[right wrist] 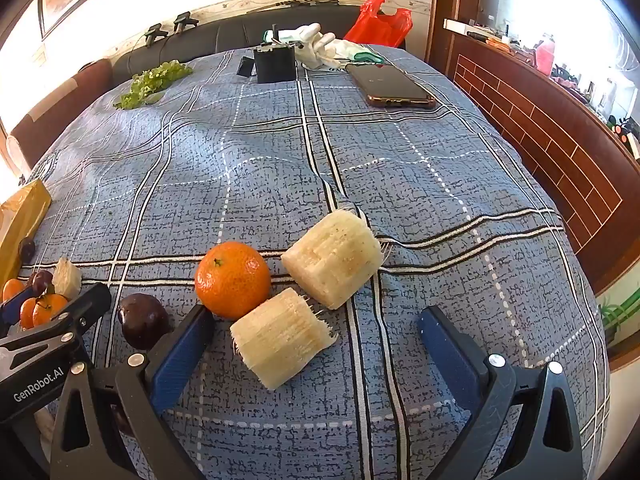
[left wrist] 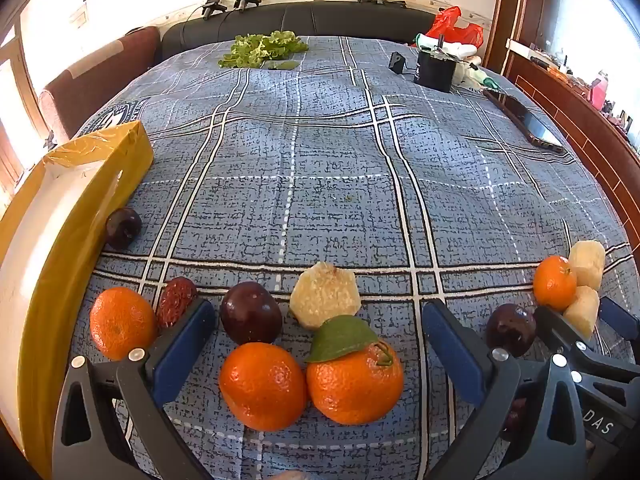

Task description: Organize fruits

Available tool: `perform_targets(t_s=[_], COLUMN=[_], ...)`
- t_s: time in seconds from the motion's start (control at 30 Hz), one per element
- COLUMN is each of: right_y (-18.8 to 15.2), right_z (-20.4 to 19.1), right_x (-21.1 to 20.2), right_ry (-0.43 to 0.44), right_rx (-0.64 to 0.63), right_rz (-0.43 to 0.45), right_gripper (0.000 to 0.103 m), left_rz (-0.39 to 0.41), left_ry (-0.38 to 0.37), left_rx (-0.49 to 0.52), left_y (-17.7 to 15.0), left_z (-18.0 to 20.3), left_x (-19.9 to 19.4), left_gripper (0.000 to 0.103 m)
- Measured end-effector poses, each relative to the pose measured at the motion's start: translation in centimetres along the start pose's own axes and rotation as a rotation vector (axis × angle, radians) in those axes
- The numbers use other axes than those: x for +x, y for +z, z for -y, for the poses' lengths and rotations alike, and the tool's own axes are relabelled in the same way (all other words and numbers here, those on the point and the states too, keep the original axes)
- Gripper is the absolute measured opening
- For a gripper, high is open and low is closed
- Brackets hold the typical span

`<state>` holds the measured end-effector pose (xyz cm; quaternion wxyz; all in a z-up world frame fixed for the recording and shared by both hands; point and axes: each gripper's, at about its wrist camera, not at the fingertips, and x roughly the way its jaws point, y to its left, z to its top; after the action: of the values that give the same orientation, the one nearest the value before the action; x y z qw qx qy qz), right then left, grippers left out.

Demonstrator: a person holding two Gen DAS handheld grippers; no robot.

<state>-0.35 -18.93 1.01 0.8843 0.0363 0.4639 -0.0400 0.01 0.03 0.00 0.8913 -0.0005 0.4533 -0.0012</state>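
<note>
In the left wrist view my left gripper (left wrist: 319,310) stands open over the blue plaid cloth. Two oranges (left wrist: 262,386), one with a green leaf (left wrist: 356,380), lie between its fingers without touching the pads. Just beyond them are a dark plum (left wrist: 250,312) and a pale sugarcane chunk (left wrist: 326,300). Outside the left finger lie an orange (left wrist: 122,322) and a red date (left wrist: 176,300). My right gripper (right wrist: 316,316) is open too, with a sugarcane piece (right wrist: 280,336) between its fingers. A second piece (right wrist: 332,258), an orange (right wrist: 233,278) and a plum (right wrist: 143,320) lie close by.
A yellow box (left wrist: 60,220) stands at the left edge with a plum (left wrist: 123,227) against it. At the far end lie lettuce (left wrist: 262,50), a black box (right wrist: 275,63), a phone (right wrist: 394,86), white gloves and a red bag (right wrist: 378,20). A wooden panel (right wrist: 560,160) borders the right side.
</note>
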Motion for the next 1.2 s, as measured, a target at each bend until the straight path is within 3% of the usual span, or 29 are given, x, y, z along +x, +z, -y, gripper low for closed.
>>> perform_targets(t_s=[0.43, 0.8, 0.97, 1.03, 1.2], right_y=[0.1, 0.1, 0.1, 0.1, 0.1], right_z=[0.1, 0.0, 0.0, 0.0, -0.1], right_x=[-0.2, 0.0, 0.1, 0.1, 0.3], right_ry=[0.002, 0.0, 0.0, 0.0, -0.001], right_rx=[0.004, 0.003, 0.003, 0.003, 0.002], right_rz=[0.002, 0.001, 0.001, 0.001, 0.001], right_gripper=[0.103, 0.103, 0.103, 0.103, 0.103], left_rz=[-0.019, -0.05, -0.05, -0.017, 0.04], left_ry=[0.029, -0.008, -0.057, -0.088, -0.2], left_rx=[-0.031, 0.023, 0.048, 0.042, -0.021], left_y=[-0.9, -1.9, -2.9, -3.1, -3.6], left_z=[-0.3, -0.3, -0.2, -0.5, -3.0], left_x=[-1.0, -1.7, -2.8, -3.9, -7.8], left_gripper=[0.103, 0.103, 0.102, 0.095, 0.095])
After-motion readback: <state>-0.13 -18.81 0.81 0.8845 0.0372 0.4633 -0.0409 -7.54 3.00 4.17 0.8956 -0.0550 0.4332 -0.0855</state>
